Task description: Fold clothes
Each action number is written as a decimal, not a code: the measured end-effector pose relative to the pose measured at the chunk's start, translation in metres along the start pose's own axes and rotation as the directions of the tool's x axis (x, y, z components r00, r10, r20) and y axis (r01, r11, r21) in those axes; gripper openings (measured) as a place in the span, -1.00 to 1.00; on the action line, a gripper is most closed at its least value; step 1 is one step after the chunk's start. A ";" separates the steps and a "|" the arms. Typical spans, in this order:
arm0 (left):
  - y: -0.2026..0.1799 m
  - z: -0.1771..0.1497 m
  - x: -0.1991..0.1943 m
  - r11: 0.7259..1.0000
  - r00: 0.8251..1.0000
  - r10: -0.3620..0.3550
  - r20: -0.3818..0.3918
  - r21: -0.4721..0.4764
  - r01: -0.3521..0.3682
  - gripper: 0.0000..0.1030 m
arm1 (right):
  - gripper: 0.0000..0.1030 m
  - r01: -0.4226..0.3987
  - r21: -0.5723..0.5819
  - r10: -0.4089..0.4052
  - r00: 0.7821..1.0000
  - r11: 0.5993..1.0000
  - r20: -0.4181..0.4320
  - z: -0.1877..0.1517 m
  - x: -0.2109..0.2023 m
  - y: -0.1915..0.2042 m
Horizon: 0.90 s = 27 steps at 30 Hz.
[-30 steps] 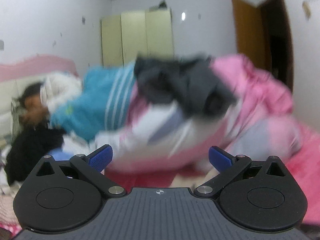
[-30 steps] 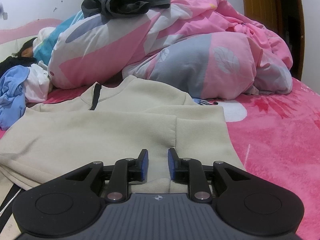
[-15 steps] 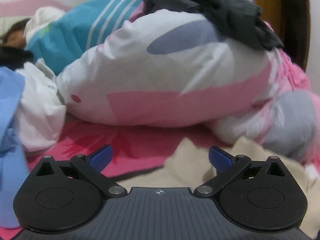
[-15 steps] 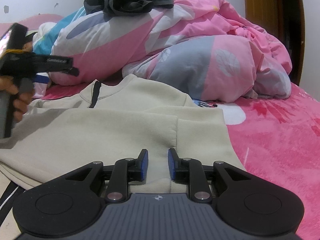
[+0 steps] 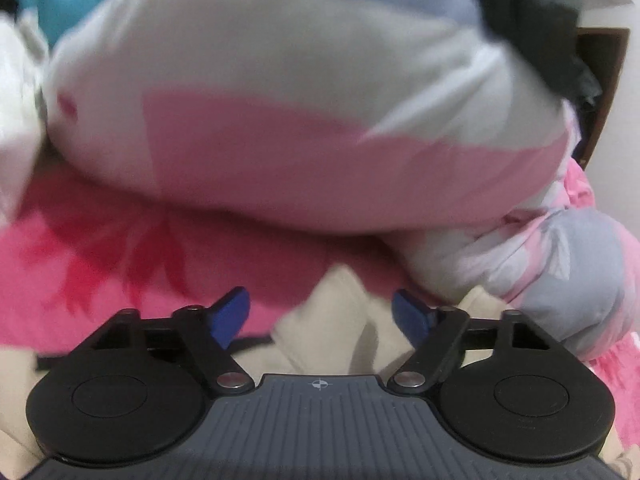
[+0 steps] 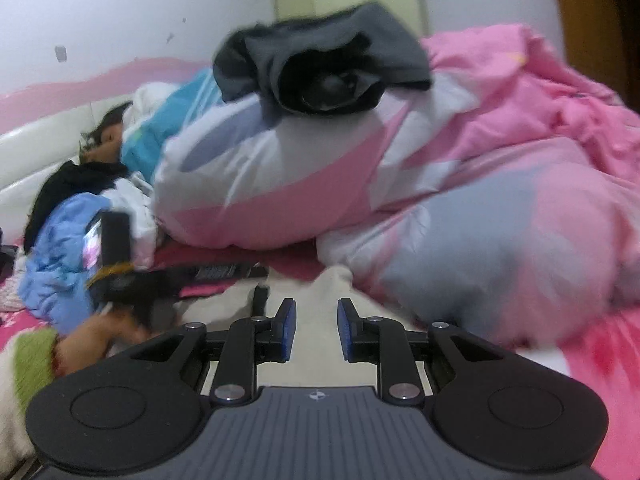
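Note:
A cream sweatshirt (image 6: 320, 360) with a black zip strip at its collar lies on the pink bed. My right gripper (image 6: 317, 328) is shut on a fold of its cream fabric, lifted above the sheet and reaching toward the collar. In the left wrist view, my left gripper (image 5: 320, 314) hangs low over the collar corner (image 5: 340, 312). Its jaws are closing with that corner between them, and the blue pads (image 5: 230, 316) stand clear of the cloth. In the right wrist view the left gripper (image 6: 240, 273) shows in a hand (image 6: 96, 340) with a green and white sleeve.
A big pink, white and grey quilt (image 6: 280, 184) is heaped just behind the collar, with a dark grey garment (image 6: 320, 68) on top. Blue and white clothes (image 6: 60, 264) are piled at the left. A person (image 6: 108, 136) lies by the headboard. Pink sheet (image 6: 580, 380) shows at the right.
My left gripper came down from the quilt to the cream collar and its jaws narrowed. My right gripper rose and moved forward, carrying the cream fabric toward the collar.

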<state>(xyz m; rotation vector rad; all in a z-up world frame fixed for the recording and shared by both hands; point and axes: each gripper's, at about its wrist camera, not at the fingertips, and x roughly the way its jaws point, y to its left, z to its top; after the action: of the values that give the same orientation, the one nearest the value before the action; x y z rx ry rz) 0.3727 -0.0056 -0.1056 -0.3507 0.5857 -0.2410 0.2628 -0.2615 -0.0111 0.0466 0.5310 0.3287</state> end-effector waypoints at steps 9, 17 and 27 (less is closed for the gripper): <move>0.023 -0.001 0.002 0.991 0.995 -0.094 0.013 -0.097 0.095 0.05 | -0.52 0.000 0.080 0.022 0.961 0.997 -0.276 0.031 0.154 -0.031; 0.030 -0.001 0.002 0.981 0.989 -0.143 0.030 -0.127 0.146 -0.08 | -0.80 -0.104 0.169 0.132 0.977 0.980 -0.165 0.022 0.138 -0.036; 0.033 0.001 0.004 0.963 0.972 -0.220 0.081 -0.144 0.230 -0.53 | -0.81 -0.271 0.035 0.273 0.961 0.962 -0.045 0.000 0.078 -0.013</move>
<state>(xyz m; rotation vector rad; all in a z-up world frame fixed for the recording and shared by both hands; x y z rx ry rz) 0.3801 0.0236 -0.1194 -0.5730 0.5020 -0.4033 0.3301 -0.2484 -0.0511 0.1406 0.5796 0.5923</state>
